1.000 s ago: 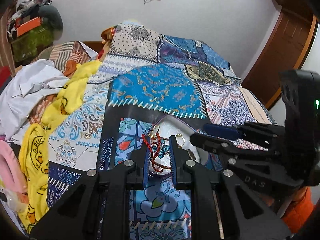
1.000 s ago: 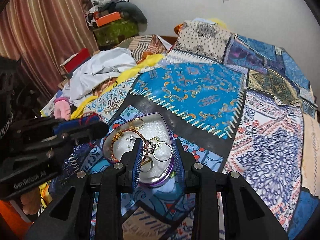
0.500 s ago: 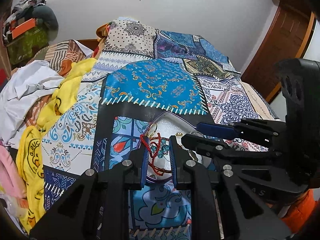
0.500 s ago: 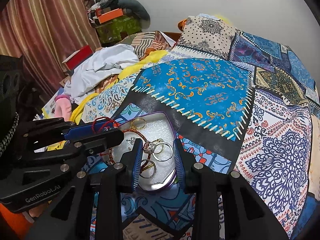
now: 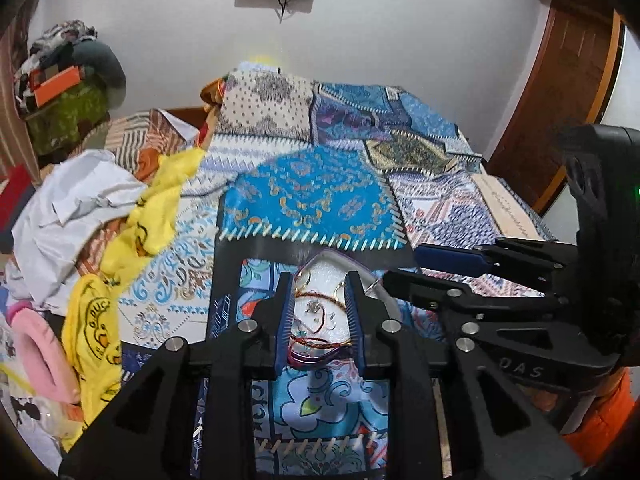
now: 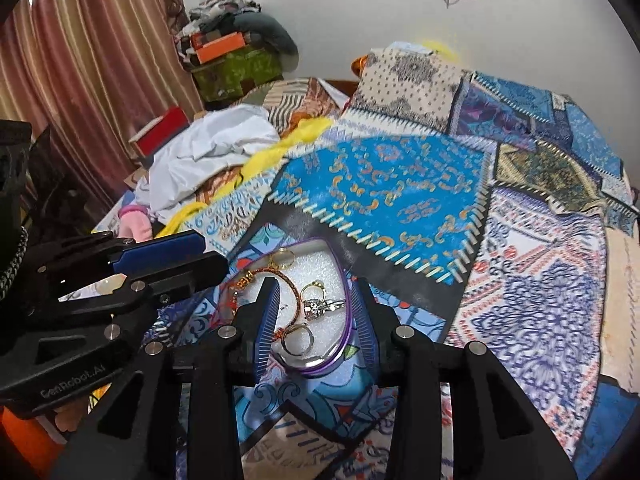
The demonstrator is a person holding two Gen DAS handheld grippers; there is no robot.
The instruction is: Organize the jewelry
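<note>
A heart-shaped tray with a purple rim and white lining lies on the patchwork bedspread; it also shows in the left wrist view. In it lie a red-and-gold cord bracelet, a gold ring, a jewelled ring and a silver ring. My left gripper is open over the tray, and the cord bracelet lies between its fingers in the tray. My right gripper is open and empty, straddling the tray's near end.
A pile of white and yellow clothes lies on the bed's left side, with a pink item below. Boxes and bags stack in the far left corner by the curtain. A wooden door stands at right.
My left gripper has opened and let go of the red cord bracelet, which now lies in the tray. My right gripper has opened wider over the tray.
</note>
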